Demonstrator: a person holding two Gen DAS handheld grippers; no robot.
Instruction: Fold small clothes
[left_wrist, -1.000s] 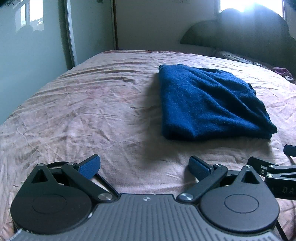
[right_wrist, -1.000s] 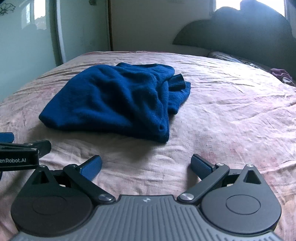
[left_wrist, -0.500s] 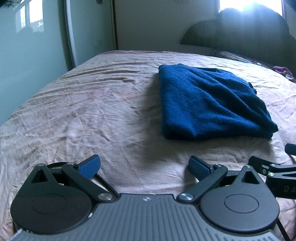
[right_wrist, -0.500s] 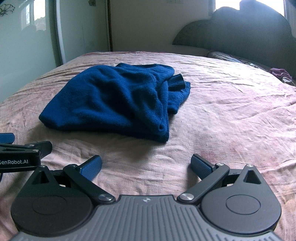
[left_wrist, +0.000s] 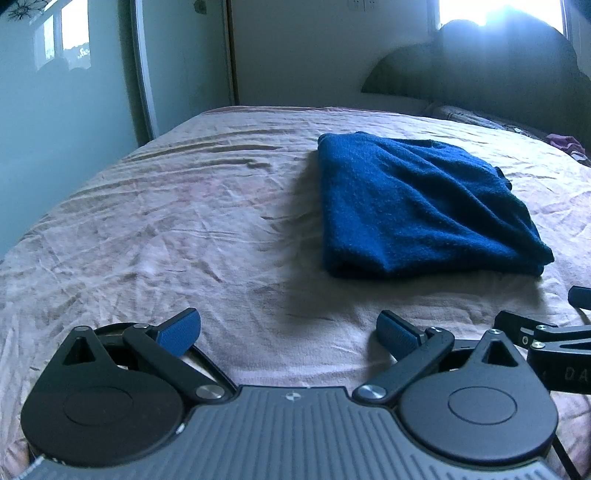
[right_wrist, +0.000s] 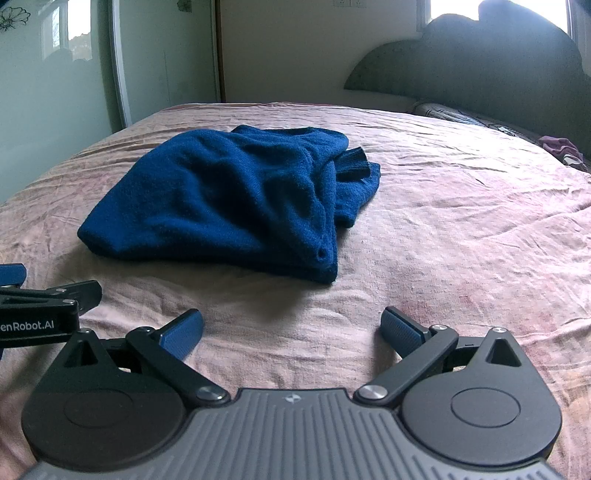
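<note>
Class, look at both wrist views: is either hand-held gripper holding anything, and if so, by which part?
Nothing is held. The left hand-held gripper and right hand-held gripper are both open over the bed, short of the folded blue garment.

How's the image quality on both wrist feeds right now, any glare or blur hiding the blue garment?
Left wrist view: window glare blows out the top right and hazes the headboard; the blue garment stays readable, shadowed along its left edge. Right wrist view: milder backlight, garment clear with dark folds. Both views show fisheye curving at the edges.
</note>
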